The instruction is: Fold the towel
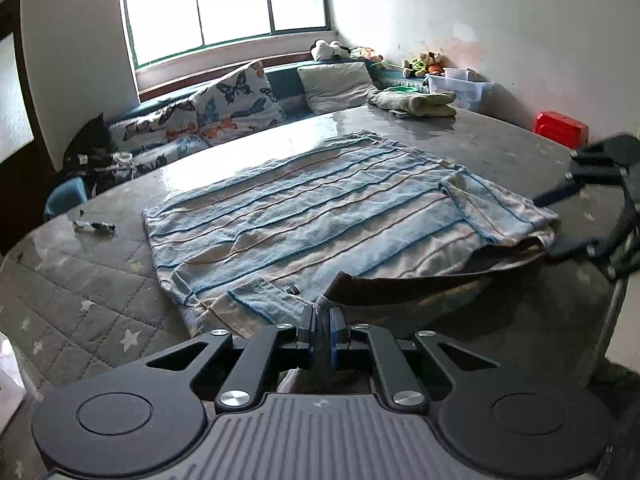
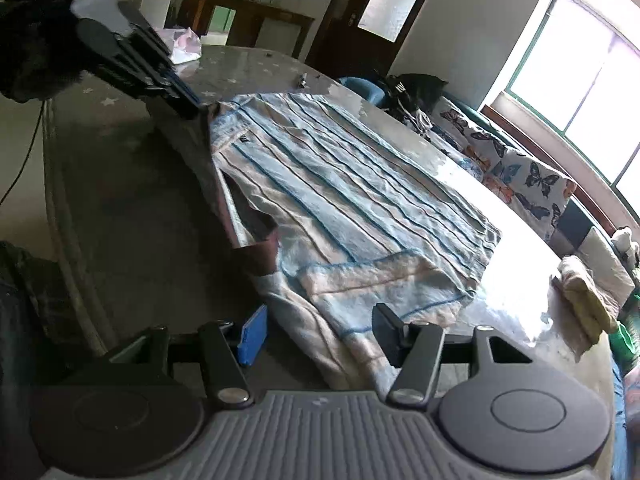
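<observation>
A blue and beige striped towel (image 1: 320, 208) with a brown hem lies spread on the table, and its near right corner is folded back over itself. My left gripper (image 1: 322, 330) is shut on the towel's near edge at the brown hem; in the right wrist view the left gripper (image 2: 198, 108) pinches that corner and lifts the hem slightly. My right gripper (image 2: 320, 332) is open, its blue pad (image 2: 253, 334) and the other finger on either side of the towel (image 2: 340, 200) corner. In the left wrist view the right gripper (image 1: 550, 224) straddles the right corner.
The table (image 1: 80, 296) has a grey star-print quilted cover with a glossy top. At its far end lies a folded yellowish cloth (image 1: 416, 102), with a clear plastic bin (image 1: 460, 86) and a red box (image 1: 562, 128) nearby. A small pen-like item (image 1: 94, 226) lies on the left. Butterfly cushions (image 1: 224, 108) line the window bench.
</observation>
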Motion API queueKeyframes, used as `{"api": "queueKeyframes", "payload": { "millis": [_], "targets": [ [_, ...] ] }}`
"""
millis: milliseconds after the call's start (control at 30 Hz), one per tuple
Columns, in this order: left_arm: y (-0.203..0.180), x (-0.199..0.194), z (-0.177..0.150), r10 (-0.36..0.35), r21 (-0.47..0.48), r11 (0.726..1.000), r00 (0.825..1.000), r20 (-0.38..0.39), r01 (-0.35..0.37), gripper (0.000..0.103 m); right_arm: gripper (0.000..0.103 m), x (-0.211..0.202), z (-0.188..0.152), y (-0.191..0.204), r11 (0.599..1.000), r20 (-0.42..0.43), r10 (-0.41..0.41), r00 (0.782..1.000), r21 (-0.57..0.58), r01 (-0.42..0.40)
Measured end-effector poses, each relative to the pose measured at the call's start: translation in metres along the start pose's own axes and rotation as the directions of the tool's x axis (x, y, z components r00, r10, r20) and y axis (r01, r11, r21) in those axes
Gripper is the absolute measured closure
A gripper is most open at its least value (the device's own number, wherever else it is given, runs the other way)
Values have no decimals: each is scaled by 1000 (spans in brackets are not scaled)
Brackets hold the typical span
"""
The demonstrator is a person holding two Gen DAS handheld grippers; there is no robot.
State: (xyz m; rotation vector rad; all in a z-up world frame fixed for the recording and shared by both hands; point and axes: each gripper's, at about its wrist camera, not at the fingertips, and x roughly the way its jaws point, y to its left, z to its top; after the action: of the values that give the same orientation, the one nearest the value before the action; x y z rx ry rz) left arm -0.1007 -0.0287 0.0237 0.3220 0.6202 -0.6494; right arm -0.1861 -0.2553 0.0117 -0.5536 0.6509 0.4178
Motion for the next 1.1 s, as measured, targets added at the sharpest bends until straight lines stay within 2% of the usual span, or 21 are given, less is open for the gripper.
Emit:
{"api": "queueKeyframes", "payload": {
  "millis": [100,200,267,300,367,467,600,667,700,933,1100],
  "targets": [
    [3,4,2,-5,-20,1000,1000,-9,5,96,42,13,-1,1,1000,-22,-5,1000,5,5],
    [4,3,1,-14,-23,1000,1000,-15,13,96,50,18,-1,-7,999,-25,-24,999,41,25],
    [1,-1,-2,-21,-9,1000,1000,-15,21,95,64,21,-1,-17,997,-44,-39,998,72,42],
    [0,-3,-5,-27,-5,1000,1000,-15,27,95,69,23,-2,-23,994,-54,-30,998,99,36],
    [-4,-7,-10,-39,1,999,999,-15,39,93,85,25,-3,-33,985,-63,20,998,170,-9],
    [-11,-13,-18,-40,23,999,999,-18,40,92,91,25,1,-40,975,-56,48,997,221,-35],
    [-20,-21,-28,-27,78,997,1000,-16,28,85,93,21,9,-49,965,-33,50,998,258,-39],
    [-25,-23,-35,-12,113,994,1000,-17,14,70,93,18,12,-53,963,-22,46,999,268,-39],
    [-27,-24,-37,-5,131,991,1000,-16,7,69,93,17,15,-55,962,-17,44,999,272,-38],
    [-36,-26,-51,73,230,971,997,1,-71,67,93,15,24,-57,963,-2,21,1000,269,-19],
    [-35,-32,-58,154,235,958,987,54,-163,66,93,14,25,-57,960,4,10,1000,279,-11]
  ]
}}
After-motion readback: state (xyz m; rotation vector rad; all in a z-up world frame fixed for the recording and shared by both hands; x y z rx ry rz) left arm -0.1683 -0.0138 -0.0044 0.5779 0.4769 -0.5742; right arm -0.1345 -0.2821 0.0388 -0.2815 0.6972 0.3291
